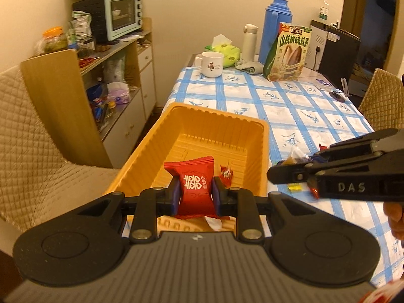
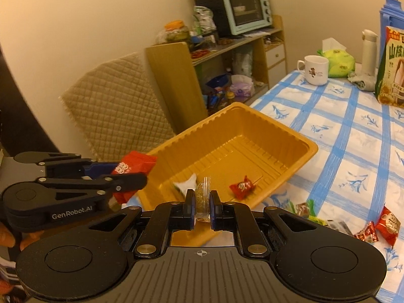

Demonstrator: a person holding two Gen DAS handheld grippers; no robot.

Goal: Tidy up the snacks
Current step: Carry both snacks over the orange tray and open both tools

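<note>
My left gripper is shut on a red square snack packet, held above the near end of the orange plastic tray. A small red candy lies on the tray floor. My right gripper is shut on a small clear-wrapped brownish candy over the tray's near rim. Inside the tray lie a white-and-green candy and the red candy. In the right wrist view the left gripper comes in from the left with its red packet. The right gripper shows side-on in the left wrist view.
Loose wrapped snacks lie on the blue-checked tablecloth right of the tray. Farther back stand a white mug, a sunflower seed bag, a blue thermos and a tissue pack. A quilted chair and a shelf with an oven are left.
</note>
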